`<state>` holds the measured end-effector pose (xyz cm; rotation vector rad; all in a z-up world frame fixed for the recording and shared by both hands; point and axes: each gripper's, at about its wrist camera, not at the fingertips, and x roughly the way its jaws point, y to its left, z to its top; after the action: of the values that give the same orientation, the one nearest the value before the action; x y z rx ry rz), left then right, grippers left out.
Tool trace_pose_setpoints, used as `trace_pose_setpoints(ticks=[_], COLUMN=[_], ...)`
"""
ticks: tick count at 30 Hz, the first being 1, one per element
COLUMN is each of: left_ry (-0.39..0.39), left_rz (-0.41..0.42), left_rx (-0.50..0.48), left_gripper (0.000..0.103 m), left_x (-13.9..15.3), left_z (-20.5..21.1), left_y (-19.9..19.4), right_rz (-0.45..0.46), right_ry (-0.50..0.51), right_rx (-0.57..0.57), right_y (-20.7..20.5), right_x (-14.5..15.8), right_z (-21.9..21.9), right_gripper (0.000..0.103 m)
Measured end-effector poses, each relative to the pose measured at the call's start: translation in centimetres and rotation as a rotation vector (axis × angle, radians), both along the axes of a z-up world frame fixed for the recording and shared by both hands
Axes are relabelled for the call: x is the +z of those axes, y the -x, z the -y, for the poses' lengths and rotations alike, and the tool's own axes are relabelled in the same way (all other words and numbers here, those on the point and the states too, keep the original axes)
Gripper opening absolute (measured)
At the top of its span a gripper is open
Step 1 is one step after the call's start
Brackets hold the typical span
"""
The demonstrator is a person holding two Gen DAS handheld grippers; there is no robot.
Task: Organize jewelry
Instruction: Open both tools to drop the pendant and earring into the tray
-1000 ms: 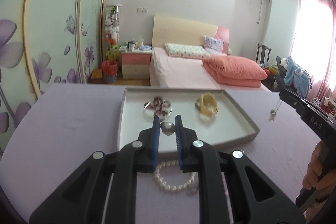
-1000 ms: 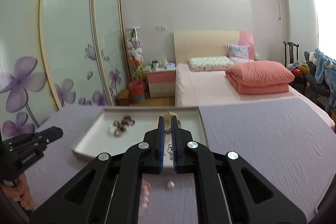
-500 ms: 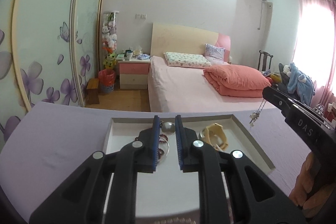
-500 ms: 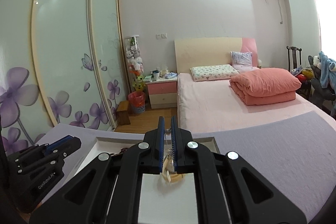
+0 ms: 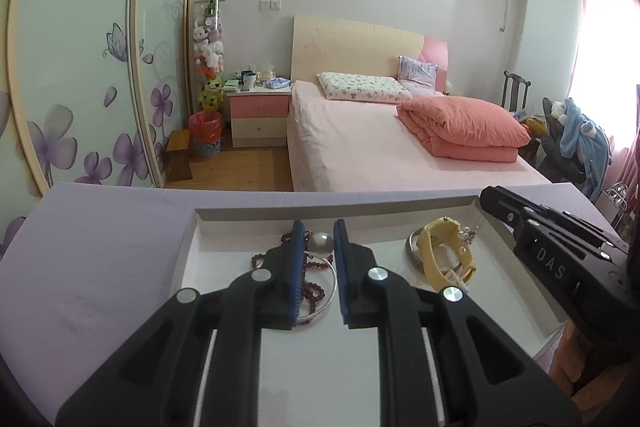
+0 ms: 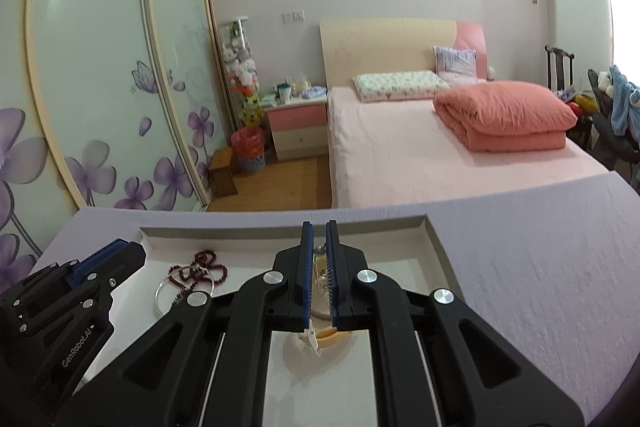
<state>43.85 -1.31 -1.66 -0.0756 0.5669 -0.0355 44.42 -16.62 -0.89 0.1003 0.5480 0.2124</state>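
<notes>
A white tray lies on the lilac table. In it are a dark red bead string with a silver bangle and a yellow watch. My left gripper is shut on a silver pearl-like ball, held over the tray above the beads. My right gripper is shut on a thin dangling chain piece, right above the yellow watch. In the left wrist view the chain hangs from the right gripper's tip beside the watch.
The tray's far wall runs close to the table's far edge. Lilac tabletop stretches to the right of the tray. Behind the table are a pink bed, a bedside cabinet and sliding wardrobe doors.
Both grippers have moved forward from the table's front to over the tray, each keeping its piece. The pearl necklace left on the table has dropped out of view.
</notes>
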Motion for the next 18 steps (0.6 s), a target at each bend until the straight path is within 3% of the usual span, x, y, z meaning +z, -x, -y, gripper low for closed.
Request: trace_pose_setpoints(ticks=[5,9,18], left_ry=[0.004,0.004,0.012], left_rz=[-0.017,-0.016,0.006], left_rx=[-0.003,0.001,0.026], left_gripper=[0.022,0.028,0.04], left_x=[-0.3,-0.2,0.9], left_z=[0.0,0.0,-1.5], left_y=[-0.3,-0.2,1.5], right_rz=[-0.021,-0.03,-0.003], right_ry=[0.001,-0.029,-0.058], right_rx=[0.002,-0.005,-0.046], right_y=[-0.1,-0.2,1.1], right_x=[-0.1,0.0,1.0], right_z=[0.2,0.8,2.7], right_gripper=[0.008,0.027,0.027])
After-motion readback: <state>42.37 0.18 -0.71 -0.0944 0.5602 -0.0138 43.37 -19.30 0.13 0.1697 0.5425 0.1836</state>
